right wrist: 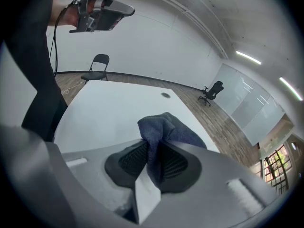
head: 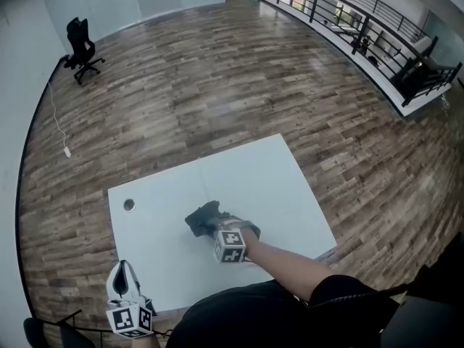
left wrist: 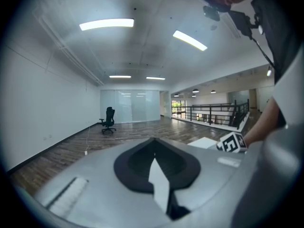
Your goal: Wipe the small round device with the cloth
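A dark blue-grey cloth [head: 200, 217] lies bunched near the middle of the white table [head: 275, 187]. My right gripper [head: 212, 228] is shut on it. In the right gripper view a fold of the cloth [right wrist: 167, 126] is pinched between the pads of that gripper [right wrist: 153, 152], and the rest hangs onto the table. The small round device [head: 129, 205] sits flat near the table's left edge, well left of the cloth; it shows as a small dark disc [right wrist: 165, 95]. My left gripper [head: 123, 267] hovers by the near left corner, its jaws together with nothing in them [left wrist: 153, 148].
Wooden floor surrounds the table. A black office chair [head: 81, 48] stands far off at the back left, and a railing [head: 362, 20] runs along the back right. A folding chair [right wrist: 97, 65] stands beyond the table's left side. My right forearm [head: 290, 263] crosses the near edge.
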A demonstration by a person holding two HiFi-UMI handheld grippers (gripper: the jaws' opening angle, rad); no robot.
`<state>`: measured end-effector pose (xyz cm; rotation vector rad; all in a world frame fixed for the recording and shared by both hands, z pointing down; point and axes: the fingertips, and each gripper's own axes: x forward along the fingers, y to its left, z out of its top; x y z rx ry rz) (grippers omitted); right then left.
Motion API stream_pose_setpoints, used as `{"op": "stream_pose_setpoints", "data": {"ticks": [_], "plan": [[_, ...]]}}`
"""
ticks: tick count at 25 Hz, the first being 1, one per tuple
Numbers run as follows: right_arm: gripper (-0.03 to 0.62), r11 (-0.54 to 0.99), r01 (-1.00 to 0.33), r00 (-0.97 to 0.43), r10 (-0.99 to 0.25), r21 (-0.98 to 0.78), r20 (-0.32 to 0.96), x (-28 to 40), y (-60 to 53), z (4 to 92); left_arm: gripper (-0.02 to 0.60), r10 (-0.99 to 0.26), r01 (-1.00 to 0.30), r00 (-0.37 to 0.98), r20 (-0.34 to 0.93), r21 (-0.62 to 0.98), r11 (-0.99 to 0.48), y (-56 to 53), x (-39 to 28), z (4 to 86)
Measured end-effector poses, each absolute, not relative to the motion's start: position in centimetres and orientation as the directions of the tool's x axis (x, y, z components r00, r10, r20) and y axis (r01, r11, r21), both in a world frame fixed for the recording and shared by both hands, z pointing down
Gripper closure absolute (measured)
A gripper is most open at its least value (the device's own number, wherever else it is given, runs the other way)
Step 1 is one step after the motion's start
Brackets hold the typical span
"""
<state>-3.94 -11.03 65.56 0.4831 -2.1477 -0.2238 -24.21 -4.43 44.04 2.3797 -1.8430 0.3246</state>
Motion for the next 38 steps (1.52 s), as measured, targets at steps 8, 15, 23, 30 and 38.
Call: {"op": "stream_pose_setpoints", "data": {"ticks": [8, 15, 23, 30, 38], "plan": [[0.523, 0.935, -0.262, -0.463, -0.339, 0.238, 0.819, -1.7, -9.4, 69.1, 0.574, -0.941, -0.965, 0.229, 0.249, -0.065, -0.252, -4.5, -23.4, 43.3], [0.523, 0.979, -0.189, -0.56, -0.172, 0.077, 0.81, -2.2, -5.0, 68.3, 0.574, -0.95, -0.973, 0.196, 0.244, -0.071, -0.219, -2.8, -23.4, 42.3], [0.523, 0.788, -0.358, -0.655, -0.594, 0.5, 0.467, -3.3, -14.0, 50.3, 0.574, -0.954, -0.982, 0.164, 0.251, -0.052, -0.183, -1.1, -23.1, 42.4], [0.523, 0.798, -0.228, -0.528, -0.582, 0.557, 0.618, -2.7, -17.0, 57.2, 0.574, -0.96, -0.984, 0.137, 0.246, -0.079, -0.161, 0.0, -23.0, 40.9], [0.523, 0.841, -0.282, -0.501, -0.54, 0.463, 0.676, -0.9, -15.4, 61.9, 0.574, -0.96, -0.988, 0.097, 0.263, -0.09, -0.124, 1.4, -24.1, 41.4]]}}
